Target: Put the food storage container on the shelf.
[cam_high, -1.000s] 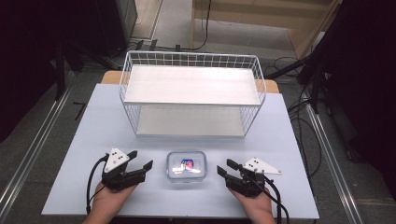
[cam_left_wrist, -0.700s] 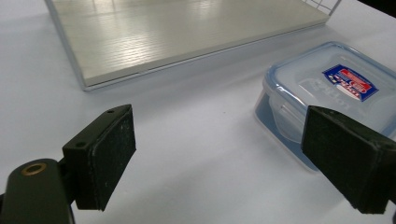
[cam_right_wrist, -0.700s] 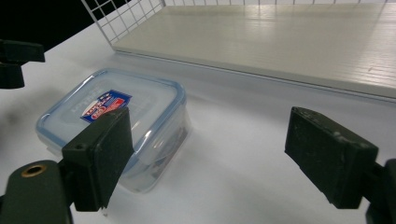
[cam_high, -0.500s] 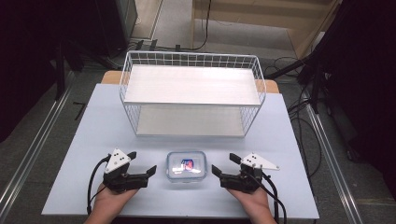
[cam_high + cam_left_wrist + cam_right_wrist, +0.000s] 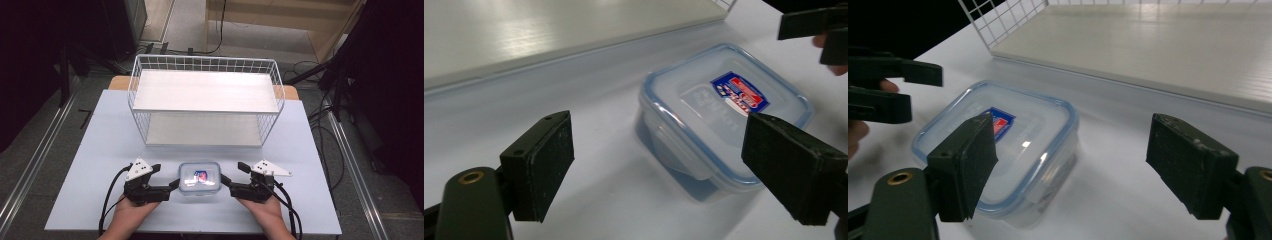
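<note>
Grippers, left (image 5: 167, 177) and right (image 5: 233, 175), spread wide, empty, flanking the lidded container (image 5: 200, 178).

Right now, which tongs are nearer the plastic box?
Roughly equal; the left looks marginally closer. The left tongs sit open at the plastic box's left side, the right tongs open at its right, neither visibly gripping.

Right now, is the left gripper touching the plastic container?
Cannot tell. In the high view the left gripper reaches the edge of the container, with no clear gap. In the left gripper view its open jaws stand wide, one overlapping the container's corner.
</note>
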Demonstrator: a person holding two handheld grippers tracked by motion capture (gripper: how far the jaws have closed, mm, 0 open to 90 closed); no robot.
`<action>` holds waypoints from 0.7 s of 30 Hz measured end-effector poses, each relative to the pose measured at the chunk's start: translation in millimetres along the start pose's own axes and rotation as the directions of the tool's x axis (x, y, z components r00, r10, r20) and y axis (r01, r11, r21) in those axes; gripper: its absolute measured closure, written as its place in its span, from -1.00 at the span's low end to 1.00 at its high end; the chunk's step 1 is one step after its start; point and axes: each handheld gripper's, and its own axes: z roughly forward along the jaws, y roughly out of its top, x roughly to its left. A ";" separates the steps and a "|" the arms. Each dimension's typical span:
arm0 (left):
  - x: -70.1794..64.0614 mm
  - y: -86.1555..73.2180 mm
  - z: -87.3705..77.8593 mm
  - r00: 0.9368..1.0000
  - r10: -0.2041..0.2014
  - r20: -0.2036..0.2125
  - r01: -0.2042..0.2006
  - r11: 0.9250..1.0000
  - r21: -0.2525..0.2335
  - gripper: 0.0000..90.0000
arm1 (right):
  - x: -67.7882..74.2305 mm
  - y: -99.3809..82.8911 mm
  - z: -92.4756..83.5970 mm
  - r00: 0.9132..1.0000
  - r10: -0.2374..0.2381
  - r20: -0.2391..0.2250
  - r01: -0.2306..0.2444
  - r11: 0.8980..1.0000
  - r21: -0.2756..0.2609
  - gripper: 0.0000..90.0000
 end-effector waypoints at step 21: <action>7.6 -5.6 30.7 0.942 -0.250 0.226 0.226 0.966 0.128 -0.51 | -1.0 -13.5 34.6 0.963 0.210 -0.168 -0.175 0.964 0.202 -0.40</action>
